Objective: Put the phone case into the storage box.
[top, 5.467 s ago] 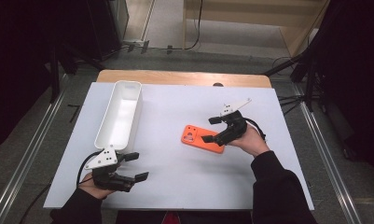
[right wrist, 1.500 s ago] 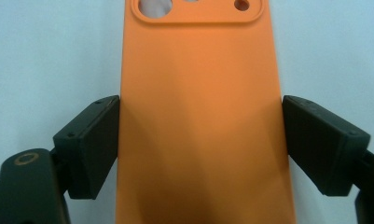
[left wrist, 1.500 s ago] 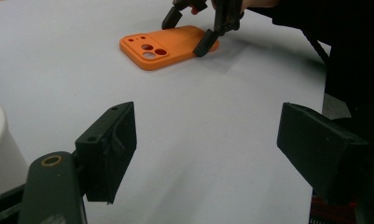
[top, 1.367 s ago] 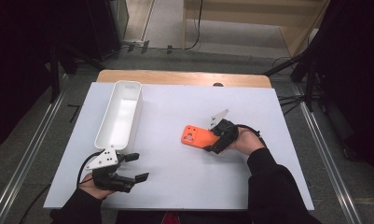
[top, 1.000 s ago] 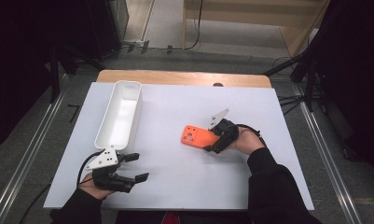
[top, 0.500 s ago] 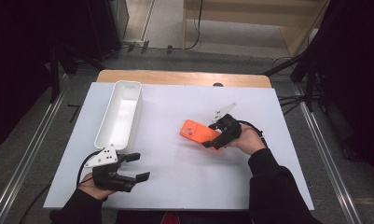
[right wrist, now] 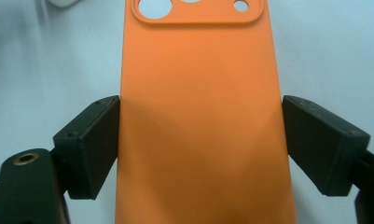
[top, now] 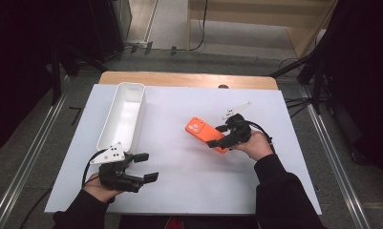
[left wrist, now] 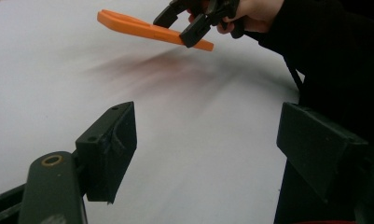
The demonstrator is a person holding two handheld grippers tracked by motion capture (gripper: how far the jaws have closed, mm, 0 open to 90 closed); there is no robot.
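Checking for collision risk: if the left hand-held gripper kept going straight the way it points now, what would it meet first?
Probably bare white table; the left hand-held gripper, jaws open and empty, points across it. Farther along, the orange phone case hangs lifted in the right hand-held gripper.

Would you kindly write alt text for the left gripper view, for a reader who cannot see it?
An orange phone case is held off the white table, clamped across its sides near one end by the right gripper in a person's hand, with a blurred shadow beneath it. In the foreground, the left gripper has its two black jaws open and empty.
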